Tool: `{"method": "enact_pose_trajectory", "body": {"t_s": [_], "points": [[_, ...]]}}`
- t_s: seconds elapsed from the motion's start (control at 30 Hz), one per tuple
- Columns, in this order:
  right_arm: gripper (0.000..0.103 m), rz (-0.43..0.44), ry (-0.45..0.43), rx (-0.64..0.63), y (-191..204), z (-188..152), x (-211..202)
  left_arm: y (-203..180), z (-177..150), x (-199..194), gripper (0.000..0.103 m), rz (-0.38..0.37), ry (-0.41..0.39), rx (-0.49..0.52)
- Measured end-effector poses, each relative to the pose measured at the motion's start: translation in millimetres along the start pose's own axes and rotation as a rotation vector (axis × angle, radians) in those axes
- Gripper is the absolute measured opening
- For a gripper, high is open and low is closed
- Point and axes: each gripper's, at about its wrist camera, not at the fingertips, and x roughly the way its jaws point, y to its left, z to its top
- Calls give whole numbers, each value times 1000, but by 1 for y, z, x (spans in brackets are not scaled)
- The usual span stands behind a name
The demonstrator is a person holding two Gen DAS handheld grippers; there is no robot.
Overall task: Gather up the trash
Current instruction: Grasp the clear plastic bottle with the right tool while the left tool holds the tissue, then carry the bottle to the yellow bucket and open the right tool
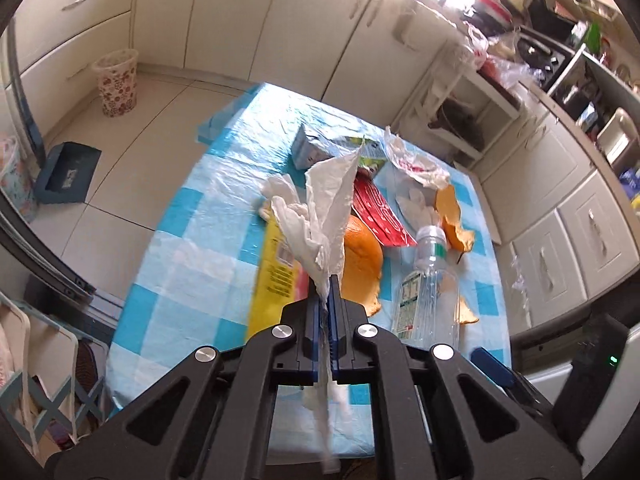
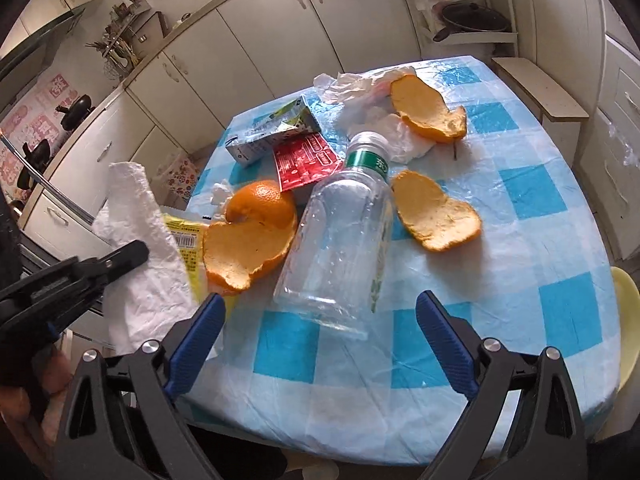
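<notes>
Left of the clear bottle (image 2: 340,236), my left gripper (image 1: 329,288) pinches a white tissue (image 1: 330,204) tight. My right gripper (image 2: 320,320) gapes empty astride the bottle's base, its neck pointing away across the bench (image 2: 540,248).

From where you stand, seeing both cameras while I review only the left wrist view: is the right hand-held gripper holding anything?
Observer: No. The right hand-held gripper is open and empty above the checked tablecloth.
Operator: What is it facing?
Observer: The clear plastic bottle, lying on its side just beyond the blue fingertips.
Operator: And the left one from that side?
Observer: The left hand-held gripper is shut on a white tissue, at the table's left edge.
</notes>
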Motion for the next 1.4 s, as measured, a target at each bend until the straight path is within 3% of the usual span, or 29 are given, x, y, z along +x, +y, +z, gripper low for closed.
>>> {"method": "enact_pose_trajectory", "body": {"t_s": [0.03, 0.2, 0.3, 0.47, 0.73, 0.9, 1.07, 1.27, 1.4], "points": [[80, -19, 3, -2, 3, 4, 6, 4, 1, -3, 4, -5, -3, -9], [66, -132, 35, -10, 7, 21, 43, 11, 0, -11, 4, -21, -18, 6], [63, -136, 27, -31, 6, 23, 49, 7, -3, -18, 4, -23, -38, 41], [56, -45, 4, -49, 4, 17, 24, 2, -7, -29, 4, -72, -68, 75], [56, 93, -44, 17, -23, 2, -44, -28, -23, -37, 4, -166, -101, 161], [56, 60, -146, 70, -71, -3, -107, -59, -38, -36, 4, -271, -78, 209], [56, -107, -212, 180, -157, -11, -154, -114, -56, -30, 4, -369, -48, 294], [56, -319, -91, 328, -269, -32, -130, -187, -80, -15, 4, -442, 21, 376], [56, -366, 41, 377, -317, -40, -88, -235, -102, -5, 4, -457, 54, 437]]}}
